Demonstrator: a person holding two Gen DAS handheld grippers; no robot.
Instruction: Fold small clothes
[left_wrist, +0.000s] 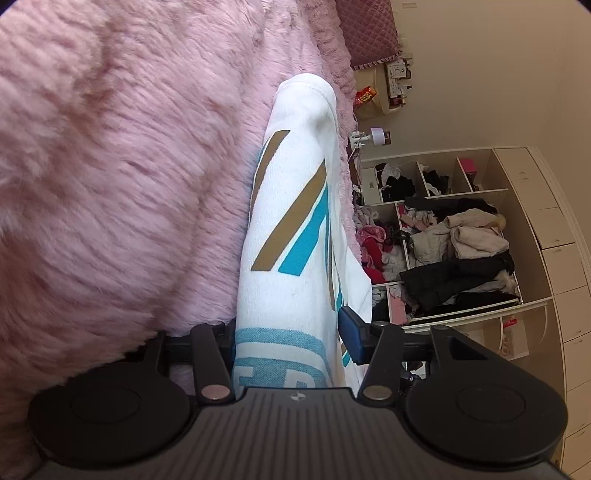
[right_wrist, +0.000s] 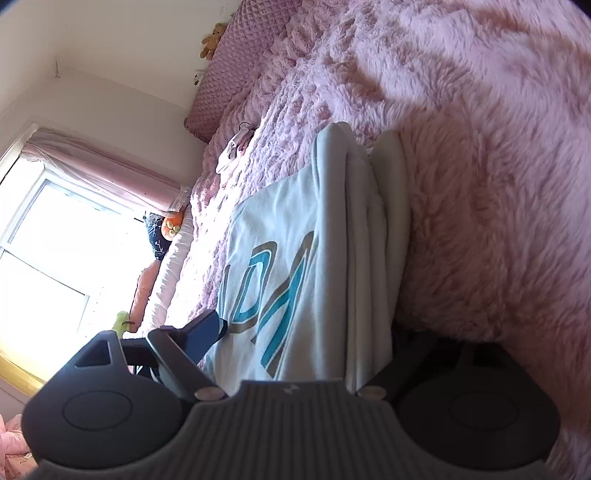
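Left gripper (left_wrist: 291, 332) clamped on folded white garment (left_wrist: 295, 206), cloth bunched between blue pads (left_wrist: 351, 334). Right gripper (right_wrist: 295, 339) also closed around garment (right_wrist: 295, 258), several stacked layers filling gap; far finger hidden behind cloth. Garment lies folded on pink furry blanket (left_wrist: 110, 166), teal and tan print outward. Cluttered open shelves (left_wrist: 443, 236) beyond bed. Pink-curtained window (right_wrist: 55, 240) opposite.

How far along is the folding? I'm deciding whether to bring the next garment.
Done: the white printed shirt is already doubled into several layers on the pink fluffy blanket. In hand: the left gripper and right gripper each clamp a folded edge. Left: laying it flat and releasing; I can't tell whether another fold is planned.
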